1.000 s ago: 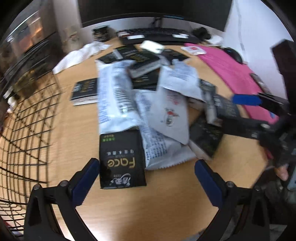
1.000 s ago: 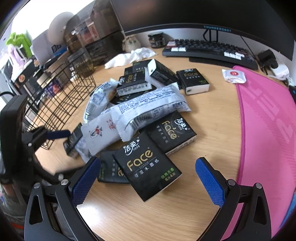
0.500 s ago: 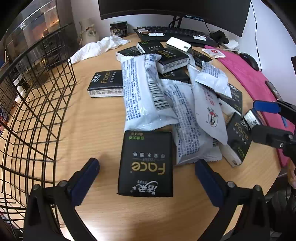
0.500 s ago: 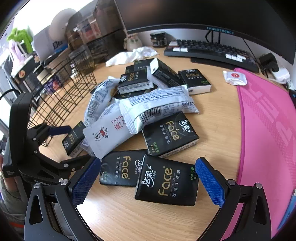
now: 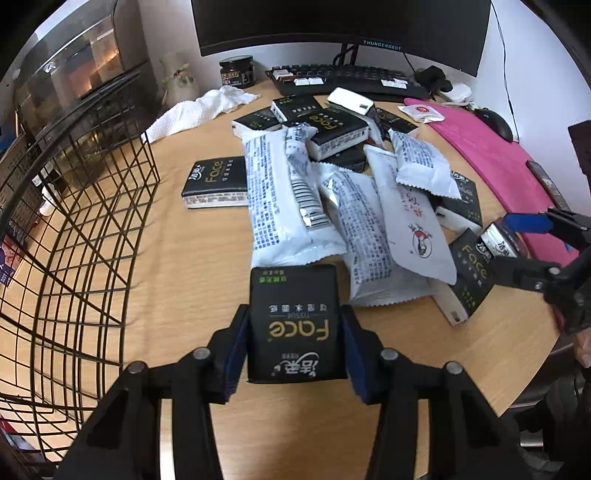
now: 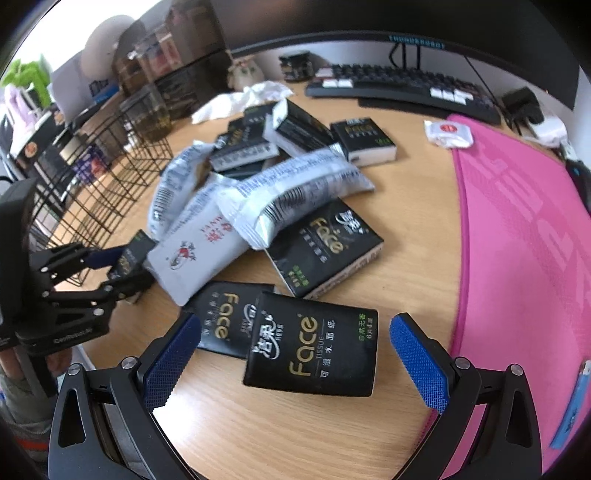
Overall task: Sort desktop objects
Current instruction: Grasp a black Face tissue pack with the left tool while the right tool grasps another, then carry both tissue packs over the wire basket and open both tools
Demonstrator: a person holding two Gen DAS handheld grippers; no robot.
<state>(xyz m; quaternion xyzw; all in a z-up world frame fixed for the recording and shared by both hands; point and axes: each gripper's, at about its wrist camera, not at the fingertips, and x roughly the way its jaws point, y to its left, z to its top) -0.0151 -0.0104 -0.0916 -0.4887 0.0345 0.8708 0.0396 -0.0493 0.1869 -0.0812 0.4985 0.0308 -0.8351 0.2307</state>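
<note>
Left gripper [image 5: 295,338] had just closed, pads clamping 1 black tissue pack [image 5: 295,325] beside wire basket [image 5: 74,221]. Right gripper [image 6: 295,358] gaped, straddling another pack [image 6: 312,349]. Advice: lift straight, clear of wrappers.

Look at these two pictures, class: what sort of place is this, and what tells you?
Probably a home or office computer desk: a monitor and keyboard stand at the back, and a pink desk mat lies alongside.

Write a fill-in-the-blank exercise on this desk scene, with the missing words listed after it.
1. The left gripper has its jaws shut on a black ____ pack.
2. The right gripper has its jaws ____ around another black pack.
3. The wire basket stands on the ____ side in the left wrist view.
4. The desk mat is ____.

Missing words: tissue; open; left; pink
</note>
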